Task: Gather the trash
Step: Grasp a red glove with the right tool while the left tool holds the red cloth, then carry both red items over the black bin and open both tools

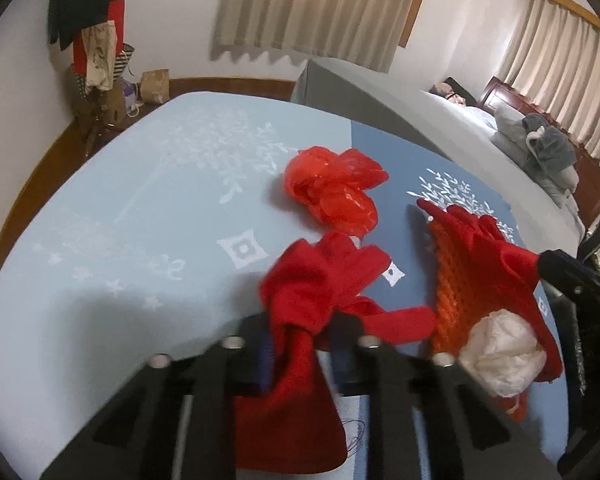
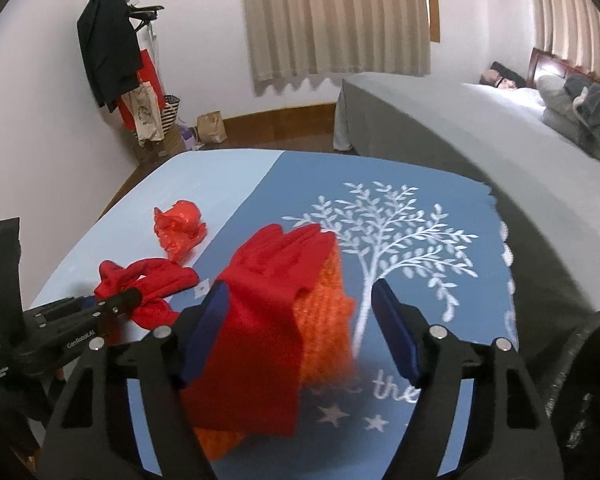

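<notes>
Left hand-held gripper is clenched on 1 red glove lying on the blue desk; a crumpled red plastic bag sits just beyond it. Right hand-held gripper is released, fingers straddling a 2nd red glove atop an orange knit, with a white paper wad on that pile.

Red gloves; orange knit; blue tablecloth, white leaf print

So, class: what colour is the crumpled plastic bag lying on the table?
Red-orange; the crumpled plastic bag shows best in the left wrist view.
</notes>
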